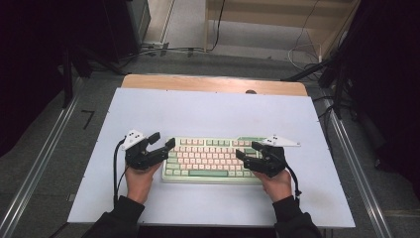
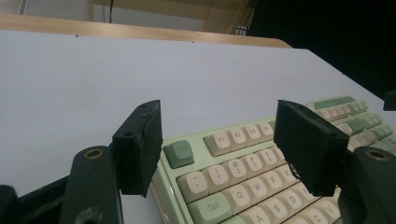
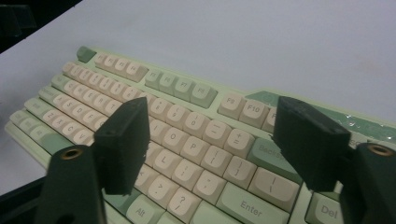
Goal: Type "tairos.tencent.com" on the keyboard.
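Holding both black two-jaw grippers, left (image 1: 162,140) and right (image 1: 246,150), with jaws apart, we flanked the green-and-cream plastic keyboard (image 1: 210,158); gripper views revealed key legends.

Keyboard (image 1: 208,158) ends under tongs.

Black sleeves on both forearms. Left tool (image 1: 161,140) and right tool (image 1: 247,150): black, blocky jaws, grey three-cornered top plates, black trailing cables.

The left gripper (image 2: 217,147) hovered with its jaws spread over the keyboard's (image 2: 261,186) Esc corner; one jaw hung past the keyboard's edge, above the white tabletop (image 2: 140,70); a wooden strip (image 2: 140,31) bordered the far edge.
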A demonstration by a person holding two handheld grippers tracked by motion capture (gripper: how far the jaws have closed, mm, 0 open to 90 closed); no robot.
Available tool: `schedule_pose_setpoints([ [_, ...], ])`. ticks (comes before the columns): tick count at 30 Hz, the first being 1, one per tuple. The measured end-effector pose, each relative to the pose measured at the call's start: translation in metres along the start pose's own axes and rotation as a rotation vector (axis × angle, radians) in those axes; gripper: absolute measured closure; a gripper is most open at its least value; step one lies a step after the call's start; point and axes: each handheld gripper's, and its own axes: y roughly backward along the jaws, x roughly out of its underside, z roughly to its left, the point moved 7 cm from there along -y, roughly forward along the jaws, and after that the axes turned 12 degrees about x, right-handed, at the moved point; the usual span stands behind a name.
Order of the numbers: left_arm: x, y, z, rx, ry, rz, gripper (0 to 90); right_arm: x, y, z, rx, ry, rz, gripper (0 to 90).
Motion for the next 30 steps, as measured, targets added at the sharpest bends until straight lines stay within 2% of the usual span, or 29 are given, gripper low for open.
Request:
schedule_pose_setpoints([
  [1,0.001,0.0,0.0,-0.001,0.004,0.004,33.4,0.0,0.001,0.0,0.008,0.001,-0.005,34.8],
  [2,0.001,-0.001,0.001,-0.001,0.007,0.006,33.4,0.0,0.001,0.0,0.015,0.001,-0.012,44.1],
  [5,0.002,-0.001,0.001,0.001,0.009,0.008,33.4,0.001,0.005,0.0,0.046,0.038,-0.051,76.5],
  [7,0.001,-0.001,0.001,0.0,0.006,0.007,33.4,0.001,0.006,0.001,0.026,0.033,-0.054,87.3],
  [13,0.001,0.0,0.001,0.002,0.007,0.007,33.5,0.004,0.01,0.005,-0.002,0.031,-0.044,87.5],
  [23,0.003,-0.001,0.0,0.01,0.009,0.016,33.5,0.02,0.013,0.022,-0.045,0.072,0.003,87.5],
  [30,0.003,-0.001,-0.001,0.011,0.007,0.019,33.5,0.029,0.004,0.029,-0.05,0.096,0.041,87.4],
])
